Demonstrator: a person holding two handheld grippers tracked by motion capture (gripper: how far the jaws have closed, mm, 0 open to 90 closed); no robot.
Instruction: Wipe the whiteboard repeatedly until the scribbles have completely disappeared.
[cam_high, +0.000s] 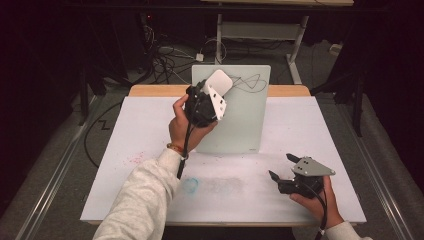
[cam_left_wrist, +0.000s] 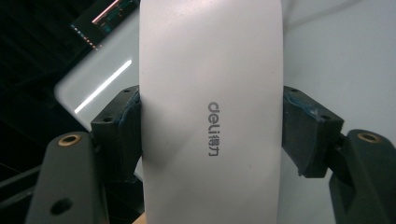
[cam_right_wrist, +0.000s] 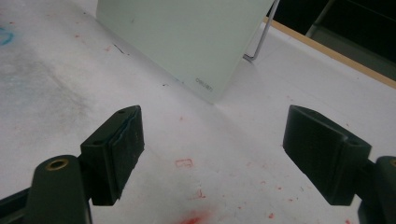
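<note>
White plastic eraser (cam_high: 219, 82), rounded at the corners, clamped in left claw (cam_high: 212, 95) and held up over upper left part of pale green glass board (cam_high: 245, 120) in high view; board leaning on thin wire stand (cam_high: 252, 82) on white tabletop (cam_high: 300, 130), smudged blue and red near front edge. Right claw (cam_high: 281, 166) low over tabletop near front right, well apart from board, spread wide and holding nothing

Left gripper view: eraser (cam_left_wrist: 210, 116) squeezed flat between both pads, grey "deli" lettering on its back, board surface (cam_left_wrist: 336, 56) just behind it. No way to tell whether eraser face touches glass yet

Right gripper view: jaws far apart, nothing between them, red specks on tabletop (cam_right_wrist: 187, 163), board's lower corner (cam_right_wrist: 187, 42) and a stand leg (cam_right_wrist: 259, 39) farther off

Step in hand, judged: bringing eraser to board for wiping. Next move probably calls for pressing eraser flat on glass and stroking gently, perhaps with right claw bracing board against tipping. No containers present
</note>
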